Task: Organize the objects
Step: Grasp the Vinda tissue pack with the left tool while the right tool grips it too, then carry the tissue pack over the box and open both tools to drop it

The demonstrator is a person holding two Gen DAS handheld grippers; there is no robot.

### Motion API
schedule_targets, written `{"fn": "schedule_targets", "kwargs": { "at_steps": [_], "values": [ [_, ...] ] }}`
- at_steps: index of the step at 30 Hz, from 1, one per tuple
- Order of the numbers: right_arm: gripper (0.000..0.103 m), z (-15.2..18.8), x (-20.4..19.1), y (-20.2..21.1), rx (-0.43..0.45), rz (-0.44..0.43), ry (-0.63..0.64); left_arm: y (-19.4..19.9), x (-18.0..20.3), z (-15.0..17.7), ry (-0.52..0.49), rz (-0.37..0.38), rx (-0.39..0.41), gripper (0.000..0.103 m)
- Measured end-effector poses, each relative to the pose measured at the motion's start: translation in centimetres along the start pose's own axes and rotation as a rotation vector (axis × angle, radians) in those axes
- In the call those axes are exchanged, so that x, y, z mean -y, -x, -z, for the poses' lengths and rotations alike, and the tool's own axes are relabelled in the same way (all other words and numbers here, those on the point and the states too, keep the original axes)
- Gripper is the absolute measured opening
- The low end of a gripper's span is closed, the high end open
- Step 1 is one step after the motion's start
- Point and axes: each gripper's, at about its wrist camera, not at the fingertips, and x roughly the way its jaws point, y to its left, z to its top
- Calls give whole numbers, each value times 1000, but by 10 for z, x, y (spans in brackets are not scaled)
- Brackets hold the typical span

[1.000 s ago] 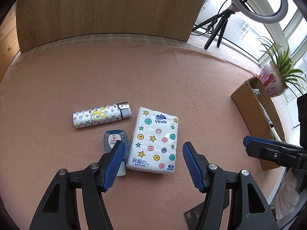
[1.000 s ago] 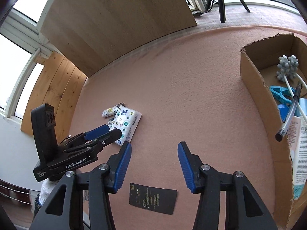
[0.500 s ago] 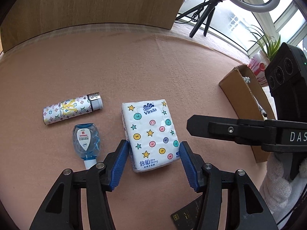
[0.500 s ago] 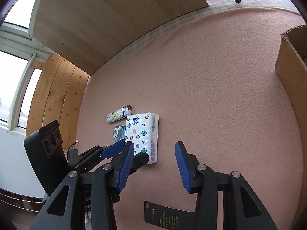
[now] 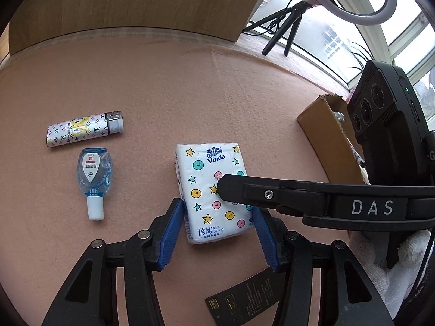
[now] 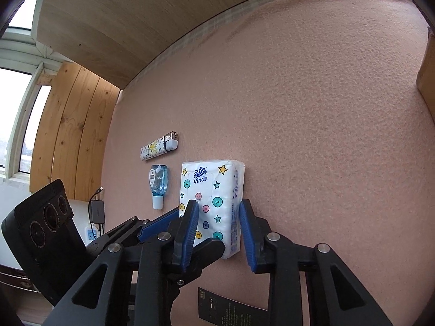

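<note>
Leftmost, beyond and to the left of the tissue pack (image 5: 214, 193), a patterned lighter (image 5: 84, 129) is seen lying flat on the pink felt mat (image 5: 168, 87), with a small blue bottle (image 5: 93, 175) just beside it, nearer the camera, cap end pointing back. Both lie well apart from the tissue pack, which rests flat on the mat with its Vinda logo at the far end. The near end of the pack is straddled by the left gripper (image 5: 217, 235), whose jaws have been closing over the last second; the blue pads stand right at the pack's two long sides, but whether they press it cannot be told. The pack's right-hand part is taken between the pads of the right gripper (image 6: 218, 231), whose jaws have just been closing; a firm pinch cannot be confirmed there either. A black card (image 5: 244, 303) is seen on the mat nearer than the pack. To the right of the pack a cardboard box (image 5: 326, 141) is placed
</note>
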Motion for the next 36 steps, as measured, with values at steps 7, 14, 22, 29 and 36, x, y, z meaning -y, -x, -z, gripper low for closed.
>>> {"fn": "schedule_targets", "kwargs": {
  "at_steps": [7, 14, 22, 29, 36],
  "values": [
    [27, 14, 13, 33, 49, -14, -12, 12, 45, 4, -78, 0, 22, 55],
    [27, 32, 27, 87, 149, 10, -28, 18, 103, 5, -158, 36, 40, 55],
    [27, 55, 56, 148, 250, 41, -60, 13, 169, 8, -247, 95, 38, 55],
    [27, 73, 82, 187, 313, 64, -96, 3, 217, 11, -306, 142, 34, 55],
    [27, 85, 106, 218, 361, 93, -121, -10, 255, 14, -345, 176, 25, 55]
  ]
}}
